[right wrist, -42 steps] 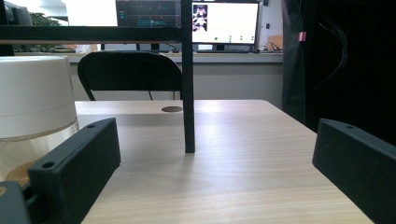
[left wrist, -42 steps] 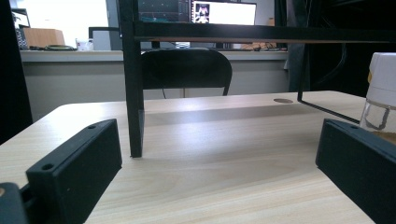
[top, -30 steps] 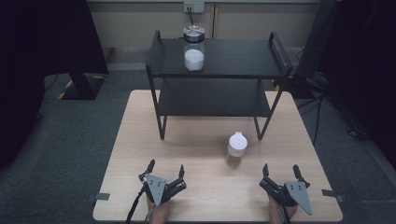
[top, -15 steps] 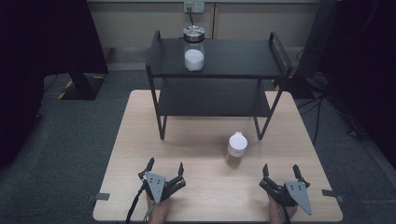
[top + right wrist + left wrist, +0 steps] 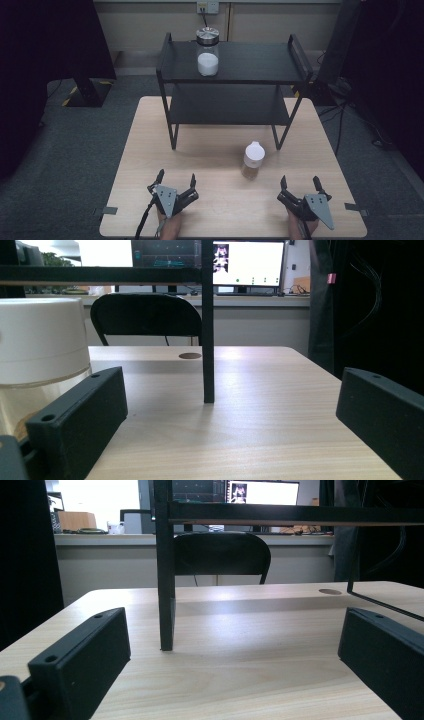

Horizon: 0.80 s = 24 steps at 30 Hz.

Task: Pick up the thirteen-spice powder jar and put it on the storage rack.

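A small clear jar with a white lid (image 5: 253,159) stands on the wooden table (image 5: 215,150) in front of the black two-tier shelf (image 5: 232,75). A taller glass jar of white powder with a metal lid (image 5: 207,51) sits on the shelf's top tier. My left gripper (image 5: 176,177) rests open at the table's near edge, left of centre. My right gripper (image 5: 300,182) rests open near the front right, just right of the small jar. In the right gripper view the white-lidded jar (image 5: 40,350) looms at the left beside the left jaw. Nothing lies between either pair of jaws.
The shelf's front left leg (image 5: 165,580) stands ahead in the left gripper view; its front right leg (image 5: 208,325) stands ahead in the right gripper view. A black chair (image 5: 220,555) and monitors sit beyond the table. Dark stands flank the table on grey carpet.
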Motion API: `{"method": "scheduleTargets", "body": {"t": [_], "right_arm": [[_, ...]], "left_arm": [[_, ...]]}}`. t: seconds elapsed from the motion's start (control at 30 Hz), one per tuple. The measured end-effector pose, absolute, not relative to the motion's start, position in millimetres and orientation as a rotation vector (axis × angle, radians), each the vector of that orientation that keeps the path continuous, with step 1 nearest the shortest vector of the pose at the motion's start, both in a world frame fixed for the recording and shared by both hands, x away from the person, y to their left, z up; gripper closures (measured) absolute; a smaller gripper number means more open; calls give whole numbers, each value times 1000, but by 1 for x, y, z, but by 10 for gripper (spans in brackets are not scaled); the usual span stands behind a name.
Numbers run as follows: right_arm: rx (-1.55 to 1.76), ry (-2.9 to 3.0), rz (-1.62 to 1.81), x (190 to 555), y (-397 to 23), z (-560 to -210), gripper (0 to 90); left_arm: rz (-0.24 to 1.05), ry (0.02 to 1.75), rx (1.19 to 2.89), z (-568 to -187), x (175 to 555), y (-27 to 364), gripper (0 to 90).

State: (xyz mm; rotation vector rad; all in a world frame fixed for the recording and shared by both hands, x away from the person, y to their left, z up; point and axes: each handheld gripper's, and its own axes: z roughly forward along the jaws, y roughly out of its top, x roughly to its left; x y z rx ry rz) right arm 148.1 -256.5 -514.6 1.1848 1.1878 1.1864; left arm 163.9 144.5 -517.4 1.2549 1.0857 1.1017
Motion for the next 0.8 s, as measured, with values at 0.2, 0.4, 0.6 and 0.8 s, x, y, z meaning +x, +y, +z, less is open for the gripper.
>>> {"method": "scheduleTargets", "body": {"t": [0.2, 0.4, 0.6, 0.8], "right_arm": [[1197, 1206, 1216, 148, -261, -511, 0], [1195, 1222, 1266, 147, -268, -496, 0], [1150, 1250, 1307, 149, -263, -471, 0], [1108, 1282, 1354, 155, -252, -451, 0]], "left_arm": [[1102, 1086, 1256, -517, 164, 145, 0], [1100, 1084, 1256, -517, 164, 145, 0], [1099, 1082, 1257, -517, 164, 145, 0], [1095, 1080, 1258, -517, 164, 146, 0]]}}
